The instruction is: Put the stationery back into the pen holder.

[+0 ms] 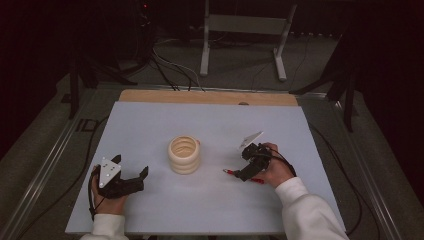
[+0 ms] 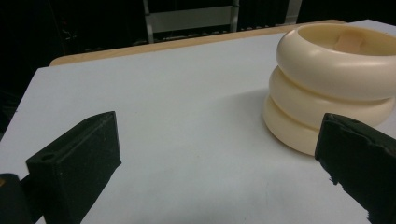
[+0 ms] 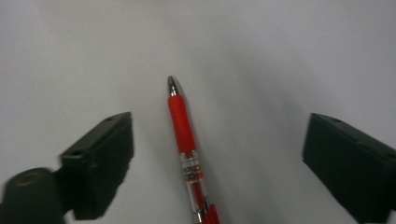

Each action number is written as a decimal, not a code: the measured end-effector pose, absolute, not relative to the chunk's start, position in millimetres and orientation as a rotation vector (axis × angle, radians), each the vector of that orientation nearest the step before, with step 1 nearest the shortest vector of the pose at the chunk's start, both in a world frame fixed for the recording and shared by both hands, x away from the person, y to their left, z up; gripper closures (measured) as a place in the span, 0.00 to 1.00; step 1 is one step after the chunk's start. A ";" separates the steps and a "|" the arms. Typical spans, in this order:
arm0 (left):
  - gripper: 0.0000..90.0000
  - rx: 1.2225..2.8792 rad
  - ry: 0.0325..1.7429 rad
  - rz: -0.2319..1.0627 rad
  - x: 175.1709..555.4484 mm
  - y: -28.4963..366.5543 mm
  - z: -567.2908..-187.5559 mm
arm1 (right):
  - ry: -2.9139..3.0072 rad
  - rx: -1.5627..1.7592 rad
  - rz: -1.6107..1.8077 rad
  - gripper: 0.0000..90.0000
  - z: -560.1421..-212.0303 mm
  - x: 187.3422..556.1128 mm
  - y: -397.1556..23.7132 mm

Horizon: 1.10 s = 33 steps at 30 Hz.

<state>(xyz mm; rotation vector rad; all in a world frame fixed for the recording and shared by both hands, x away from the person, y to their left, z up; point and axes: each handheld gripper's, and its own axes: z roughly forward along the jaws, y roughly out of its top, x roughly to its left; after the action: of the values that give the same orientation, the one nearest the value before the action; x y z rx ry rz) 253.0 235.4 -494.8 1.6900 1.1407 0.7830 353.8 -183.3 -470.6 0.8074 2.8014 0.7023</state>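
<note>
While the cream ribbed cup stands upright, both tongs gape, the right tongs astride a red pen

The pen, at the lower middle of the right gripper view, is bright red with a silver metal tip and a clear band bearing dark lettering. The ribbed holder at the centre of the high view is plain cream, standing on a pale grey-white table whose far edge is light wood. Both the left gripper and the right gripper are black, each topped by a pale grey plate.
</note>
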 end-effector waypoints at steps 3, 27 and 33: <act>0.01 1.690 1.141 0.782 253.1 235.4 -494.9 | 2.813 0.780 0.661 0.25 -474.2 353.0 -178.5; 0.01 1.692 1.141 0.779 252.8 235.4 -495.1 | 2.926 0.719 0.486 0.81 -492.1 353.6 -162.5; 0.01 1.691 1.142 0.777 253.0 235.5 -495.3 | 2.928 0.739 0.468 0.89 -491.1 353.3 -161.6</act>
<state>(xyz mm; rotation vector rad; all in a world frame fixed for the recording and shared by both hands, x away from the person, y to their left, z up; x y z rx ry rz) 253.0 235.5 -495.3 1.6914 1.1415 0.7771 353.3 -161.6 -491.1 0.7391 2.9282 0.4682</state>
